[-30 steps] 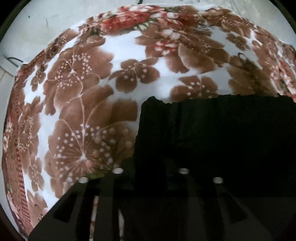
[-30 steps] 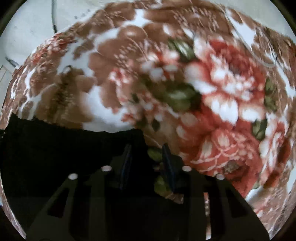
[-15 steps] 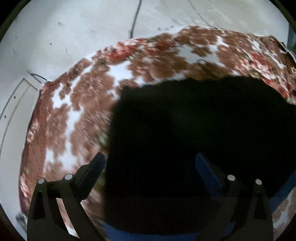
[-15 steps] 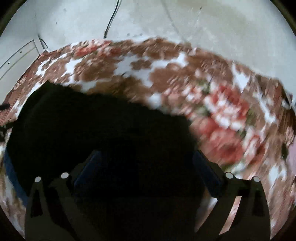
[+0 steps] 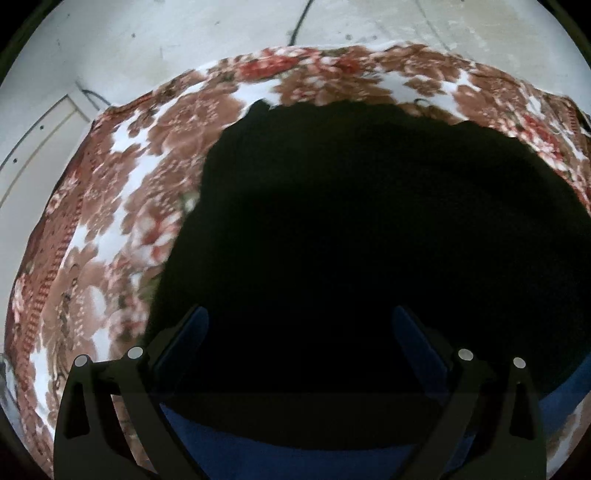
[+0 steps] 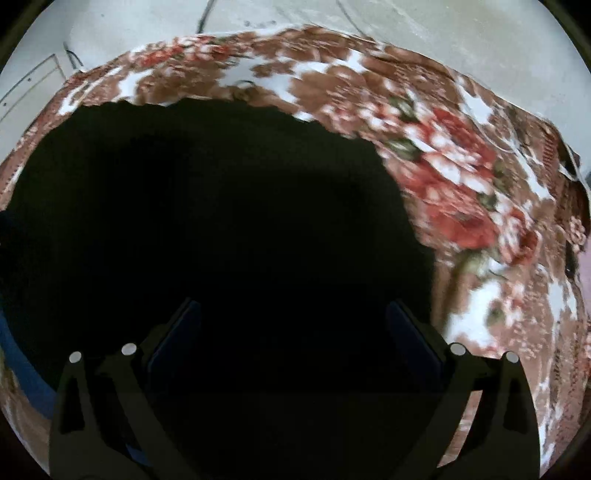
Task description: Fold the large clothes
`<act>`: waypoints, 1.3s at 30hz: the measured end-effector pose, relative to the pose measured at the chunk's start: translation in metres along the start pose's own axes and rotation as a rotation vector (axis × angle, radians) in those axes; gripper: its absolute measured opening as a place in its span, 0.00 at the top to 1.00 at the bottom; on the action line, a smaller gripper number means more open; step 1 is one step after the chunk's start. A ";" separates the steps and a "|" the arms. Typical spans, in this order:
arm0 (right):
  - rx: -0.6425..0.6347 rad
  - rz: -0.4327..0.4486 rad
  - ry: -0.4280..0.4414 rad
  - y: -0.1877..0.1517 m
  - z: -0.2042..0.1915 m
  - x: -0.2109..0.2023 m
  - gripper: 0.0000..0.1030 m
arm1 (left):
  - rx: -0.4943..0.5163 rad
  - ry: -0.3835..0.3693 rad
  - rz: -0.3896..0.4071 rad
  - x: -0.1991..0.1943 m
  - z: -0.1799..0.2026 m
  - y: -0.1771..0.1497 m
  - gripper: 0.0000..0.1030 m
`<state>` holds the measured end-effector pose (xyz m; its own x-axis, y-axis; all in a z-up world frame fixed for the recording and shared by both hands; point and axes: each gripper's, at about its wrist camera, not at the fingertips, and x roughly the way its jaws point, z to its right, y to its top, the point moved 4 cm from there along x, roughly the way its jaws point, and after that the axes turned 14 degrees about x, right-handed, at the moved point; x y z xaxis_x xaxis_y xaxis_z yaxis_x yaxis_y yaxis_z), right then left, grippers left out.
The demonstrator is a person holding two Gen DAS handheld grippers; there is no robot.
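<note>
In the left wrist view, pale floor point(image 5: 166, 40) runs along the far left and top, with a dark cable point(image 5: 301, 18) crossing it near the top. Next comes the blanket point(image 5: 110, 206), a blurred pattern of brown and red flowers on white, spread flat with a patterned border along its left edge. The garment point(image 5: 369, 240), black and nearly featureless, lies on the blanket and fills the middle and right of this view; its far edge is ragged against the flowers. A blue strip point(image 5: 565, 391) shows along its near edge, low at centre and right. The left tool point(image 5: 300, 325) hangs above the garment with its fingers point(image 5: 192, 332) spread wide and nothing between them.

In the right wrist view the garment point(image 6: 203, 240) takes the left and middle, again lying on the blanket point(image 6: 461, 192), whose large red blooms fill the right side. A thin blue strip point(image 6: 22, 369) shows at the garment's lower left edge. Floor point(image 6: 461, 33) shows beyond the blanket along the top. The right tool point(image 6: 291, 317) is above the garment's right part, its fingers point(image 6: 410, 332) wide apart and holding nothing. Whether either tool touches the cloth cannot be told.
</note>
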<state>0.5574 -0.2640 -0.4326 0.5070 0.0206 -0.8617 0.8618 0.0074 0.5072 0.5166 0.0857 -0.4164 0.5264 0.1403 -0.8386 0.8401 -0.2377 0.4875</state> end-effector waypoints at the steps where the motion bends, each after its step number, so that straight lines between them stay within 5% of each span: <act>1: -0.002 0.001 -0.007 -0.001 0.007 0.000 0.05 | -0.002 0.007 -0.003 0.000 -0.005 -0.002 0.04; 5: -0.039 0.007 -0.040 -0.012 0.028 -0.003 0.05 | 0.015 0.042 -0.016 -0.002 -0.020 -0.012 0.04; 11: 0.067 -0.028 -0.091 -0.011 0.058 -0.015 0.05 | -0.049 0.087 0.004 -0.032 -0.058 -0.025 0.06; 16: 0.061 0.016 0.031 -0.005 0.023 -0.065 0.05 | -0.244 -0.077 0.113 -0.091 -0.076 -0.064 0.05; 21: 0.036 0.027 0.131 -0.011 -0.033 -0.083 0.05 | -0.485 -0.243 0.161 -0.097 -0.057 -0.110 0.05; 29: 0.044 -0.052 0.128 -0.034 -0.076 -0.059 0.05 | -0.683 -0.313 0.201 -0.052 -0.011 -0.163 0.05; 37: 0.004 -0.036 0.051 -0.027 -0.097 -0.035 0.05 | -0.929 -0.527 0.432 -0.032 -0.028 -0.157 0.05; 39: 0.022 -0.040 0.050 -0.026 -0.098 -0.029 0.05 | -0.916 -0.531 0.452 -0.026 -0.034 -0.145 0.05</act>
<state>0.5190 -0.1672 -0.4193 0.4713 0.0706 -0.8792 0.8817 -0.0126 0.4716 0.3852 0.1490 -0.4567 0.8650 -0.2538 -0.4329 0.4830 0.6552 0.5809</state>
